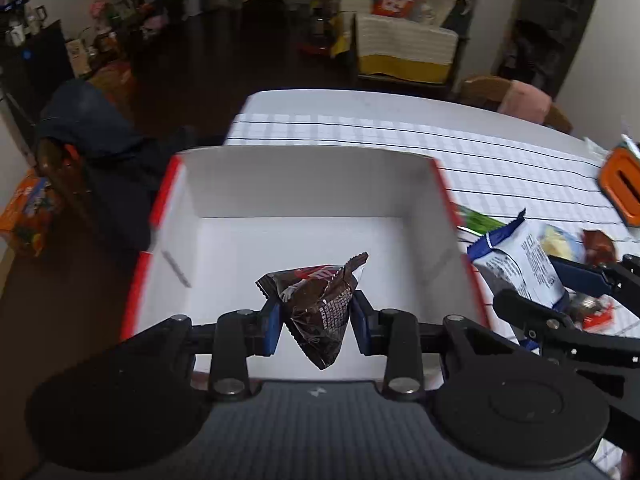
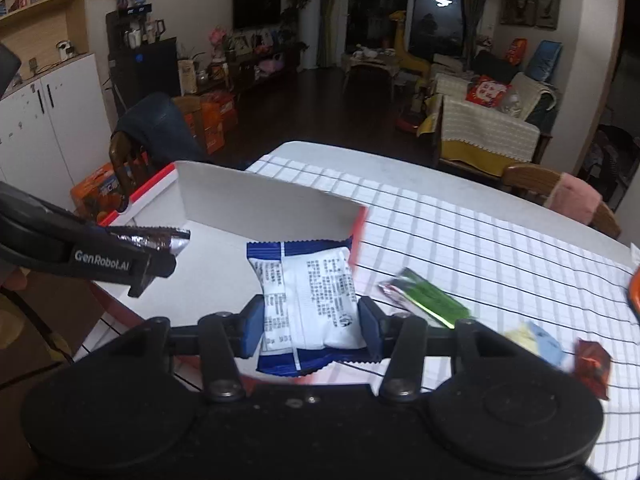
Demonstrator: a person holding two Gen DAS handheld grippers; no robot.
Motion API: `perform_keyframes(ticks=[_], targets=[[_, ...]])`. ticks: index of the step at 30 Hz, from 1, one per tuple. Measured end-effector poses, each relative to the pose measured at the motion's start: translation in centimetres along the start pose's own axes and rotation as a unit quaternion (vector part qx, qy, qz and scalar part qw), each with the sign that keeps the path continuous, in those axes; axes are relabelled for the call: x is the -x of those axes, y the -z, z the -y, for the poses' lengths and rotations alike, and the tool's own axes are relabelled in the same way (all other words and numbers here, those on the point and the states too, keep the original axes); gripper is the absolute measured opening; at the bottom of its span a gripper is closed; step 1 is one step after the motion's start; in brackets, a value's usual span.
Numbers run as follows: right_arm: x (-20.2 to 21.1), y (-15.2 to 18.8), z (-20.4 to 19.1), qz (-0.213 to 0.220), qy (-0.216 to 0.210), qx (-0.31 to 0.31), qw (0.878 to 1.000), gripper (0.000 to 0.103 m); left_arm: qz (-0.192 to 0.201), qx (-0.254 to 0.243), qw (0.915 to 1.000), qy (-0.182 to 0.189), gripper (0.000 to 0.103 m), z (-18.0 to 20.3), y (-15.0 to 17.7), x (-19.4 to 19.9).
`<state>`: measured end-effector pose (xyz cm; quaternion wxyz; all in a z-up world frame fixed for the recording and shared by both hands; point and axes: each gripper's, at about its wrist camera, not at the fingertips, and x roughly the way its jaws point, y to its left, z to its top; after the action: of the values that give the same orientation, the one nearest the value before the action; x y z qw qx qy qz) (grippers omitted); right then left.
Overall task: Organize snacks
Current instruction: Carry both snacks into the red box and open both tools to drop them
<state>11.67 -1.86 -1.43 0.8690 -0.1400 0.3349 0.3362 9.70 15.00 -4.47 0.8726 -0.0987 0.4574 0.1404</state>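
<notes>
My left gripper [image 1: 316,322] is shut on a crumpled brown snack packet [image 1: 320,304], held above the inside of a white box with red outer sides [image 1: 304,184]. The box floor under it is bare. My right gripper [image 2: 312,322] is shut on a white and blue snack pack [image 2: 310,300], held over the box's right wall [image 2: 264,204]. In the left wrist view that pack [image 1: 520,264] and the right gripper's fingers [image 1: 580,276] show at the right of the box. In the right wrist view the left gripper's finger [image 2: 104,260] with the brown packet's end [image 2: 160,240] shows at the left.
The table carries a white cloth with dark grid lines [image 2: 480,240]. On it lie a green packet [image 2: 428,300], a yellow and blue packet [image 2: 536,342] and a dark red packet [image 2: 594,364]. An orange object [image 1: 622,184] sits at the right. A chair with a dark jacket [image 1: 88,128] stands left.
</notes>
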Motion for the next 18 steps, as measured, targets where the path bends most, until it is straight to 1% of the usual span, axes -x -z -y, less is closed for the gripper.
perform_keyframes(ticks=[6, 10, 14, 18], targets=[[-3.4, -1.3, -2.7, -0.014, -0.005, 0.014, 1.000, 0.049, -0.010, 0.008, 0.9996, -0.026, 0.035, -3.9, -0.9, -1.5], [-6.0, -2.1, -3.8, -0.031, -0.004, 0.019, 0.999, 0.049, -0.022, 0.006, 0.9991, -0.034, 0.035, -5.7, -1.3, -2.8], [-8.5, -2.5, -4.9, -0.054, -0.004, 0.025, 0.998, 0.049, -0.039, 0.010, 0.9986, -0.034, 0.035, -6.5, -1.5, -4.3], [-10.4, -2.4, -5.6, -0.070, -0.007, 0.027, 0.997, 0.049, -0.049, -0.012, 0.9981, -0.035, 0.035, -6.4, -1.1, -5.5]])
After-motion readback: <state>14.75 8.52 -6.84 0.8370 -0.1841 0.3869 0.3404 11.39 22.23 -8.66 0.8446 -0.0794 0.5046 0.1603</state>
